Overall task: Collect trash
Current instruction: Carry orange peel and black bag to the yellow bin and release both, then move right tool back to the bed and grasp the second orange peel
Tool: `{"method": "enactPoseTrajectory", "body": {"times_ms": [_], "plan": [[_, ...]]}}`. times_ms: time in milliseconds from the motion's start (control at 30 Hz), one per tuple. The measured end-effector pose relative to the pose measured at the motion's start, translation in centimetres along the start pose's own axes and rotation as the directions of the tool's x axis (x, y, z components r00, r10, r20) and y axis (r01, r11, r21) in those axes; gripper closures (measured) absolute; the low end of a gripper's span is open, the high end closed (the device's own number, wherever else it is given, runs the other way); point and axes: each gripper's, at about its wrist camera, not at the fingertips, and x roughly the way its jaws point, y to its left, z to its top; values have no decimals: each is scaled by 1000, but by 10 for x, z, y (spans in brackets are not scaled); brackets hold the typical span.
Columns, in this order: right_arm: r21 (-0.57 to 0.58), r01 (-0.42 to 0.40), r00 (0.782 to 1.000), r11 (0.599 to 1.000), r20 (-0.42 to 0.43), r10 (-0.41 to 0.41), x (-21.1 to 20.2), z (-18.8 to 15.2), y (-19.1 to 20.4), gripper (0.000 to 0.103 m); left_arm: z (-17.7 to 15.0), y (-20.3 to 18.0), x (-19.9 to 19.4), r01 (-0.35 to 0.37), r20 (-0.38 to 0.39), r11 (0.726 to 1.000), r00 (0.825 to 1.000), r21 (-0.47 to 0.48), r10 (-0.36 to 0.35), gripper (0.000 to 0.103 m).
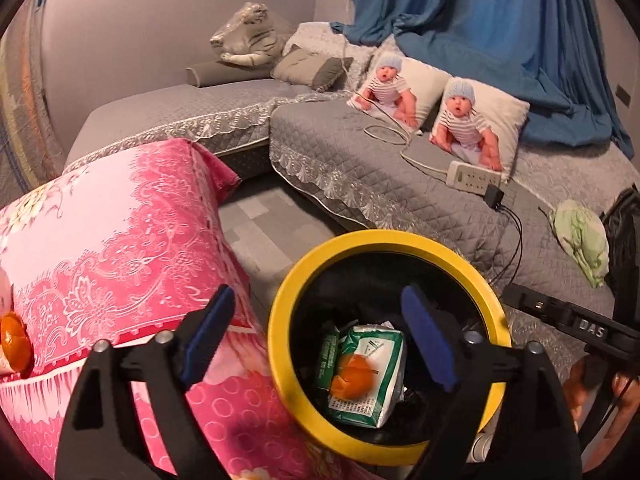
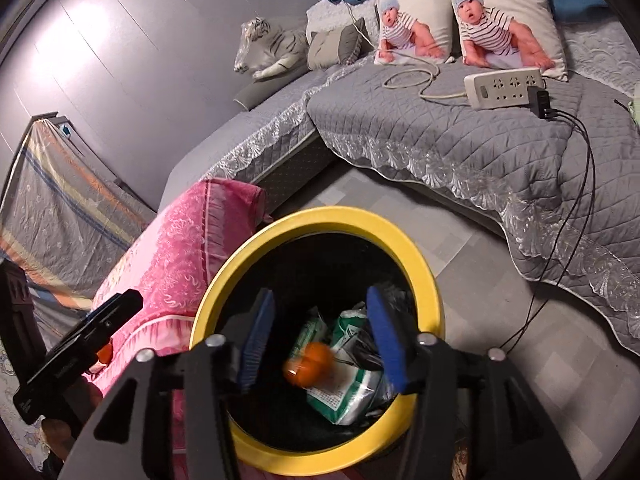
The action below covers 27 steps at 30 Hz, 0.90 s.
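both grippers, left gripper [image 1: 320,332] and right gripper [image 2: 320,334], hang jaws spread over the yellow bin [image 1: 288,300]; orange peel [image 1: 354,376] inside at 6 o'clock

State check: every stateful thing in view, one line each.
left gripper: open, empty, over bin
right gripper: open, empty, over bin
yellow-rimmed bin: upright, no lid, trash inside
orange piece: in bin, on green-white packet
power strip: on sofa, black adapter plugged in

Right claw [image 2: 318,338] gapes above the yellow bin [image 2: 420,276]; a blurred orange peel [image 2: 310,362], seemingly airborne, over green packets [image 2: 348,384].
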Motion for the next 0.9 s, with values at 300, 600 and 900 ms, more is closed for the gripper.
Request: {"method": "enactPoseTrajectory", "body": {"times_ms": [300,600,900], "plan": [[-324,-146,985,935,43,169,-25,-4,81,39,6,65,-57,-76,112,993,990,-93,86,10],[-590,-444,896,675,-294,332,21,-50,259,39,-36,225,-180,-345,271,914,878,-216,395,9],[-632,-522,834,572,-520,186,123,-96,407,39,-77,340,-291,-559,351,755,669,-342,655,8]]}}
